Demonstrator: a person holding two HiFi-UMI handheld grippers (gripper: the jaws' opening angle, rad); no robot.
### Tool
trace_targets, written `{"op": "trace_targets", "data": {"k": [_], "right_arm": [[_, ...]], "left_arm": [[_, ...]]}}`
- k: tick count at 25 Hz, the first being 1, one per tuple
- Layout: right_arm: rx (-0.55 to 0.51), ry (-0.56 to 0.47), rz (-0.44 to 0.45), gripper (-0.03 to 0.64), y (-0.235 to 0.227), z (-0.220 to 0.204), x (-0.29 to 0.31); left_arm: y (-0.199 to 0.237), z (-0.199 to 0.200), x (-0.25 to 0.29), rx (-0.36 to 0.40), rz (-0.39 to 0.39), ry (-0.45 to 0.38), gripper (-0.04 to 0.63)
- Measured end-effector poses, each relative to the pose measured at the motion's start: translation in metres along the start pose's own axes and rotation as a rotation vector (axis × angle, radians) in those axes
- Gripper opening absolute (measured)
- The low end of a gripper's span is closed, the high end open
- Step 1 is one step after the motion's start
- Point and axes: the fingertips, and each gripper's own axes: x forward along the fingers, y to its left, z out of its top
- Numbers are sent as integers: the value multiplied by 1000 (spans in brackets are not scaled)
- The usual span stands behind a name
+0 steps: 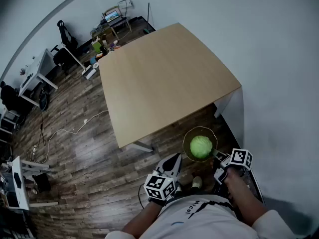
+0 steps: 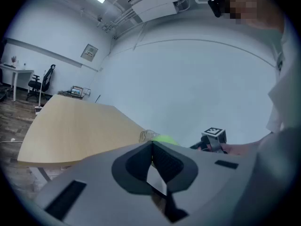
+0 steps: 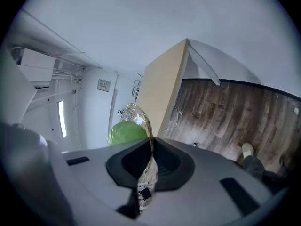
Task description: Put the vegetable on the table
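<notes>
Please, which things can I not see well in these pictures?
- Right gripper view: the right gripper, shut on the clear bowl, hides the lower part of the round green vegetable.
- Left gripper view: the shut left gripper covers most of that vegetable.
- Head view: items on the far desks are too small to name.

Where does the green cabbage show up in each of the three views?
Head view: cabbage lower right, in a clear bowl.
Left gripper view: green sliver at centre, just above the jaws.
Right gripper view: left of centre, behind the bowl's rim.
Shared landmark: the wooden table.
</notes>
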Motion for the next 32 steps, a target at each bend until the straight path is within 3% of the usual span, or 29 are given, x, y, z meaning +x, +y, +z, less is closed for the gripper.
{"op": "trace_targets", "data": {"k": [17,32], "right_arm": [[5,-31,18,25,21,-41,-24],[-28,-41,1,25,-5,-10,-44]], "left_arm": [[-21,9,-33,15,-45,-19,12],[-43,0,-5,36,-13,-15,12]]}}
